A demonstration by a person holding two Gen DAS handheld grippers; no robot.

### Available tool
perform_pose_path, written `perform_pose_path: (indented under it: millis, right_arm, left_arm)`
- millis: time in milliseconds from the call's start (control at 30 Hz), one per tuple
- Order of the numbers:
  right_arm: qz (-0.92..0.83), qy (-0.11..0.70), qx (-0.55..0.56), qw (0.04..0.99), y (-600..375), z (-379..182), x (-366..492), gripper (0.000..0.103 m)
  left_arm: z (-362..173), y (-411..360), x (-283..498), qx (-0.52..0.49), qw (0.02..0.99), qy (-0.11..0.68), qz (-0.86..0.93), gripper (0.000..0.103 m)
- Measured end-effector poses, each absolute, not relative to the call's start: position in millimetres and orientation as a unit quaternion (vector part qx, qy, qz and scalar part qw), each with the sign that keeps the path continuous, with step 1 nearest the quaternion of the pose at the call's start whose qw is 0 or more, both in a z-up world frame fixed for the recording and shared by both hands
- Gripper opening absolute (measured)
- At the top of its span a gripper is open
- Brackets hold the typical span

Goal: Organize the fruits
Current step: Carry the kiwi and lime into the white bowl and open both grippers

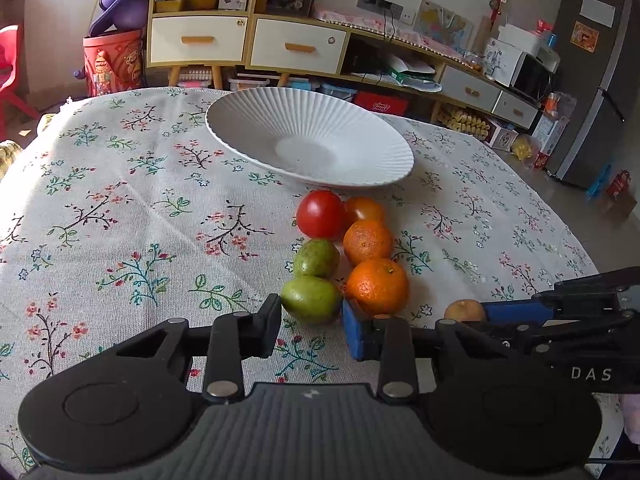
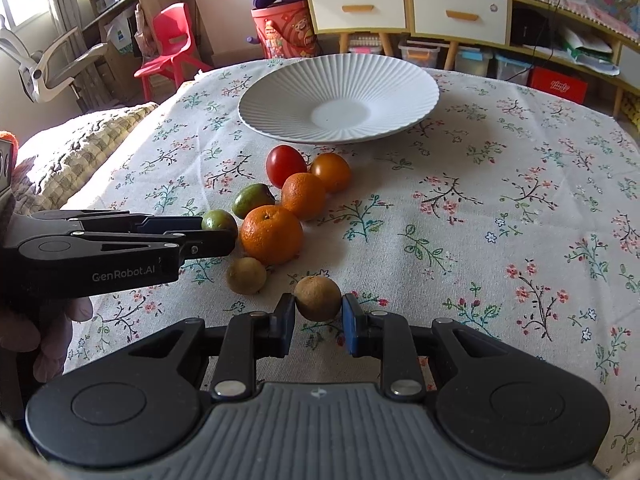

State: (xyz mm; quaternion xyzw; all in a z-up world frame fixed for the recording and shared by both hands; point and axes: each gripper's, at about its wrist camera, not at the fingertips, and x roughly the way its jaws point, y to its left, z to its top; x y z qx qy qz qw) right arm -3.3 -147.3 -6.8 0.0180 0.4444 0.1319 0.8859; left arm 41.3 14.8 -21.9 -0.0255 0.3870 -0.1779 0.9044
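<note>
Floral cloth (image 2: 500,216) covers the round table, and nearest me the right gripper (image 2: 319,320) has its blue pads either side of a brown kiwi (image 2: 318,298), touching or close to it, too close to say whether it pinches. Just left, the left gripper (image 1: 312,328) stands spread before a green fruit (image 1: 311,299) beside the nearest orange (image 1: 377,286). Beyond them lie another kiwi (image 2: 246,275), more oranges, a red tomato (image 1: 321,214), then the white ribbed plate (image 1: 256,120).
</note>
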Motion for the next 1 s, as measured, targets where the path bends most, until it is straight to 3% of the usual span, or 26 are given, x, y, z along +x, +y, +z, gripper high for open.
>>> perform_pose_path:
  millis: [333,633,1000]
  right_arm:
    - [0.124,0.426,0.028,0.896,-156.6,6.3,15.5,0.023]
    - [0.137,0.352,0.01,0.926,-166.6,18.7,51.7,0.023]
    - [0.149,0.357,0.009,0.922,-176.5,6.4,100.2,0.023]
  left_arm:
    - [-5.7,10.8,45.7,-0.022,0.914,0.366,-0.171,0.018]
    - [11.7,-3.7,72.4,0.0,0.926,0.343,-0.156,0.018]
    - [3.1,-23.7,128.0,0.043,0.926,0.344,-0.152,0.018]
